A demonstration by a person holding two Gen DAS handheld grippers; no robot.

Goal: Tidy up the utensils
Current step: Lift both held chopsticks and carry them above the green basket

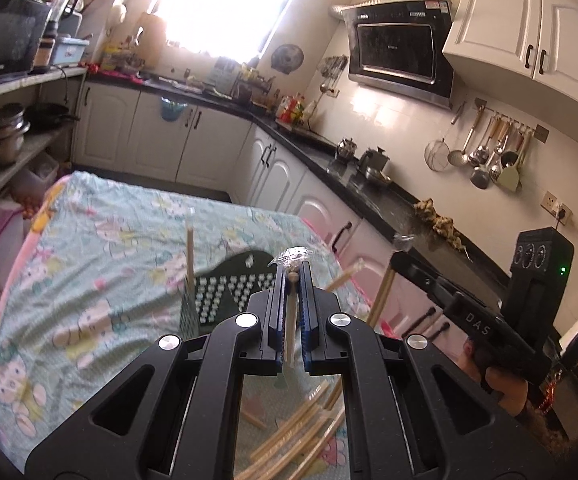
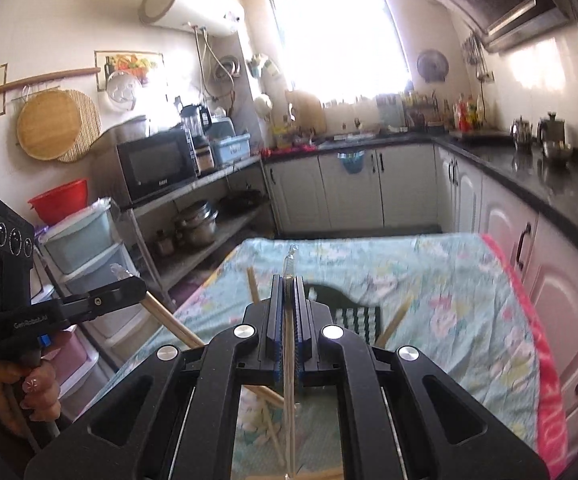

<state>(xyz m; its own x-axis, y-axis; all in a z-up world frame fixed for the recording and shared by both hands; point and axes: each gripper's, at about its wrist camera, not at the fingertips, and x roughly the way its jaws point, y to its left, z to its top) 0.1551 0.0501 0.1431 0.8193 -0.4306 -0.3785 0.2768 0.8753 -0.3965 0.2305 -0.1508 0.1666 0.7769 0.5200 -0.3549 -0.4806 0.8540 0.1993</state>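
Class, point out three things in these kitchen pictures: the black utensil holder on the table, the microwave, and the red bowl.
black utensil holder (image 1: 225,292), left wrist view, on its perforated front wall.
microwave (image 2: 155,166), right wrist view, on its dark door.
red bowl (image 2: 61,200), right wrist view, on its outer side.

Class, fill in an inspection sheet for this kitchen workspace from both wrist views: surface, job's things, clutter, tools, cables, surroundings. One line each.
Surface: table under a patterned cloth, pink edge on one side.
Job's things: dark perforated holder on the cloth with a chopstick standing in it; loose wrapped chopsticks lie near the tools.
Clutter: nothing seen on the cloth besides these.
Tools: left tool shut on a wrapped chopstick; right tool shut on a thin wrapped stick.
Cables: nothing seen on the table.
Surroundings: black worktop, hanging ladles, microwave, bright window.
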